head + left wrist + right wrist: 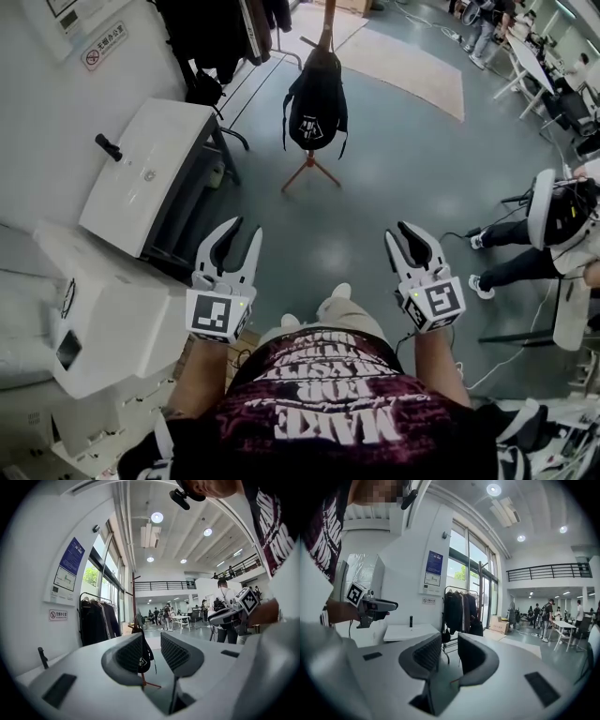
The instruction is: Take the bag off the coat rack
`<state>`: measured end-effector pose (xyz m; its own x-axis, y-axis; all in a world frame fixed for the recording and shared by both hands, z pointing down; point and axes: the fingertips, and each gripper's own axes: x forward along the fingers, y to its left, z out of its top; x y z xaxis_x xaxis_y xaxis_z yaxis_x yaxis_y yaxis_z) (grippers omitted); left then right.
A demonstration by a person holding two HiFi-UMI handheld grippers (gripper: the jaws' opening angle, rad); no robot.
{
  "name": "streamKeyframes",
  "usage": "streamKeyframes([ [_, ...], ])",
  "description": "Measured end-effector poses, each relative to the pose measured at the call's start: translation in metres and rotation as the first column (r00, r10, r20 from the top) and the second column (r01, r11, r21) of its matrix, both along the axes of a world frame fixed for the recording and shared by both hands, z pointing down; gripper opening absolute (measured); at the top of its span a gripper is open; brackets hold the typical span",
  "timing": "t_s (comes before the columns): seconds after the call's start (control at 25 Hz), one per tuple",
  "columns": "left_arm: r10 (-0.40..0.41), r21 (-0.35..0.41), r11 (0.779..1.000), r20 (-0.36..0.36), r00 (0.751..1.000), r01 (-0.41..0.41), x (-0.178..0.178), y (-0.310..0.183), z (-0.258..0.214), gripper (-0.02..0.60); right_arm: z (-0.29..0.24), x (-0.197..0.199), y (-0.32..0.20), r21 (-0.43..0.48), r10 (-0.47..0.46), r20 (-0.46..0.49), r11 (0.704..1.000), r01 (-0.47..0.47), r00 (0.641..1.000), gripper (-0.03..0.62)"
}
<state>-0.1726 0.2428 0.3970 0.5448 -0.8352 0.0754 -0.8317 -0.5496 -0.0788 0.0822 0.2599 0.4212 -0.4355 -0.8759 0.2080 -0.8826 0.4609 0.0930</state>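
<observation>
Bag [316, 103] hangs on coat rack [310, 173], long axis vertical, straight ahead, well apart from both grippers. Left gripper [242, 230]: jaws apart, empty, lined on bag; I judge it nearer. Right gripper [401, 234]: jaws apart, empty.

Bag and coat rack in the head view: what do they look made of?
Bag: soft black fabric, matte, probably nylon or canvas; it sags and hangs limp. Coat rack: reddish-brown, likely wood, though painted metal is possible.
</observation>
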Motion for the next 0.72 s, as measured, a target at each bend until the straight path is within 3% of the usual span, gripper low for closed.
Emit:
streamKeyframes([
  [0.28, -0.017, -0.023, 1.0, 0.0, 1.0, 0.017, -0.007, -0.023, 0.01, 0.11, -0.002, 0.003, -0.021, -0.002, -0.012, 0.02, 1.0, 0.013, 1.0, 0.147],
  [0.72, -0.019, -0.026, 0.999, 0.013, 1.0, 0.02, 0.025, -0.088, 0.008, 0.11, 0.002, 0.017, -0.094, -0.002, -0.066, 0.042, 0.998, 0.067, 0.997, 0.175],
])
